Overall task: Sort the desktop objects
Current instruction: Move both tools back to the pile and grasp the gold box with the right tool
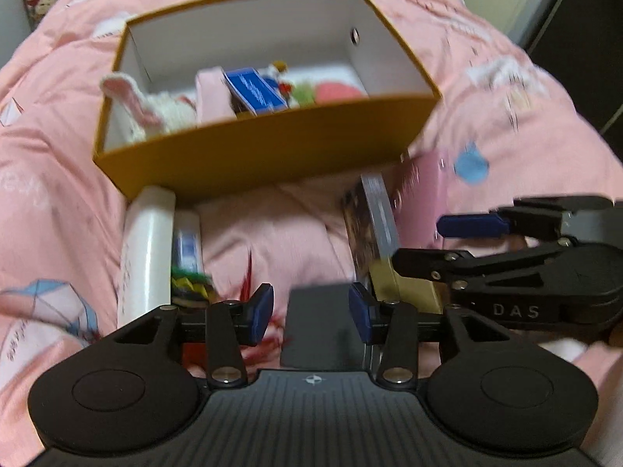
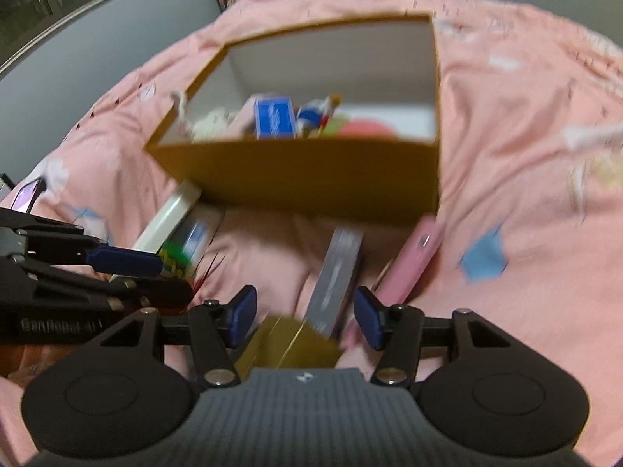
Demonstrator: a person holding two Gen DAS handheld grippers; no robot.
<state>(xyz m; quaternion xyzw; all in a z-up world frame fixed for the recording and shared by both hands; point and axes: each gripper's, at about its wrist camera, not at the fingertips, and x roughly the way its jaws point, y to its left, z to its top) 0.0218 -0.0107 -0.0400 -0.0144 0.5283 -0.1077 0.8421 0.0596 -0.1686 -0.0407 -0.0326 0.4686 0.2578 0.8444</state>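
Mustard-yellow open cardboard box (image 1: 268,151), part filled, on a pink printed bedcover (image 1: 506,89); loose items remain on the cover in front of it.

Contents: white plush rabbit (image 1: 155,111), blue carton (image 1: 255,91), other small items. Outside, near wall: white tube (image 1: 146,249), grey flat box (image 2: 337,276), pink case (image 2: 412,260), gold packet (image 2: 288,344). Left gripper (image 1: 311,309) and right gripper (image 2: 305,317): both with jaws apart, both empty. Advice: straddle one item squarely, the grey box lying nearest the right gripper, clamp firmly, and lift clear of the wall before release.
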